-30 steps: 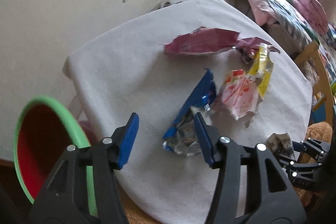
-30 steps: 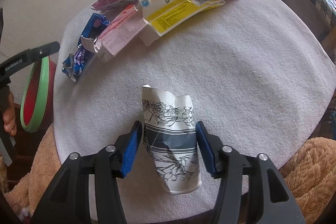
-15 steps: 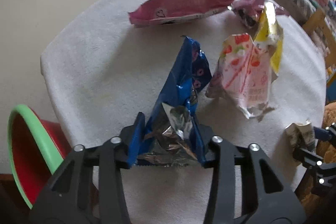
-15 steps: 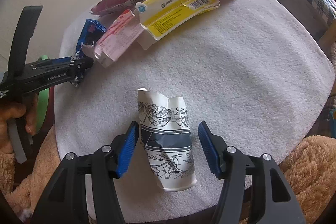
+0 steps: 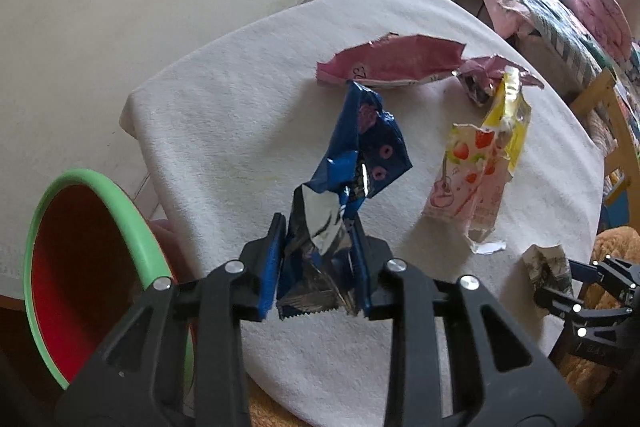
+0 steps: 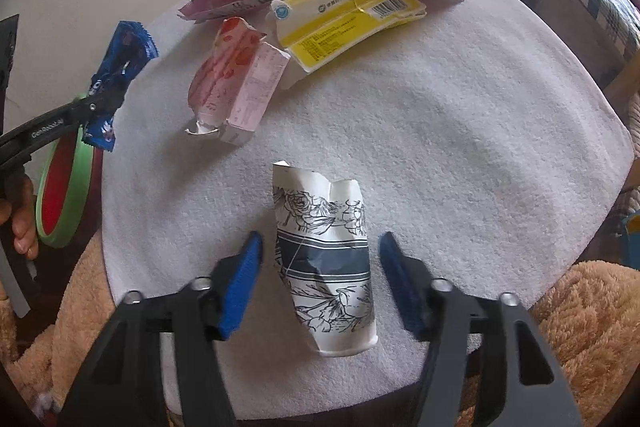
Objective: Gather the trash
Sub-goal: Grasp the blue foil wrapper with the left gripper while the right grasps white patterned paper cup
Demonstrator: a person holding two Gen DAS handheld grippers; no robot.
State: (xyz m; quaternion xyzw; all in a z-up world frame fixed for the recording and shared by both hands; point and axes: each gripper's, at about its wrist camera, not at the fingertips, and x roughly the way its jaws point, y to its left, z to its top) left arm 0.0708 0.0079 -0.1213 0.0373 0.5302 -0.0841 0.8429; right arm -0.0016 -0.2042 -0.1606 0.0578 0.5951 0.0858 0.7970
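My left gripper point(image 5: 318, 239) is closing, its pads pressing a crumpled blue foil wrapper point(image 5: 360, 155) that hangs above the white-clothed table point(image 5: 224, 115). In the right wrist view the blue wrapper point(image 6: 120, 67) hangs at the left edge in the left gripper point(image 6: 100, 103), over the table's rim. My right gripper point(image 6: 319, 241) straddles a squashed paper cup point(image 6: 328, 291) with a black flower print, lying near the table's front edge. Its jaws are closing, with a gap still showing on each side of the cup.
A red bin with a green rim point(image 5: 132, 211) stands below the table's left edge. Farther back lie a pink wrapper point(image 5: 392, 63), a strawberry carton point(image 5: 468, 179) and a flattened yellow carton point(image 6: 348, 23). A brown plush surface point(image 6: 580, 315) surrounds the table's near side.
The left gripper came down around the blue wrapper, shut on it and lifted it off the cloth. The right gripper has stayed around the cup.
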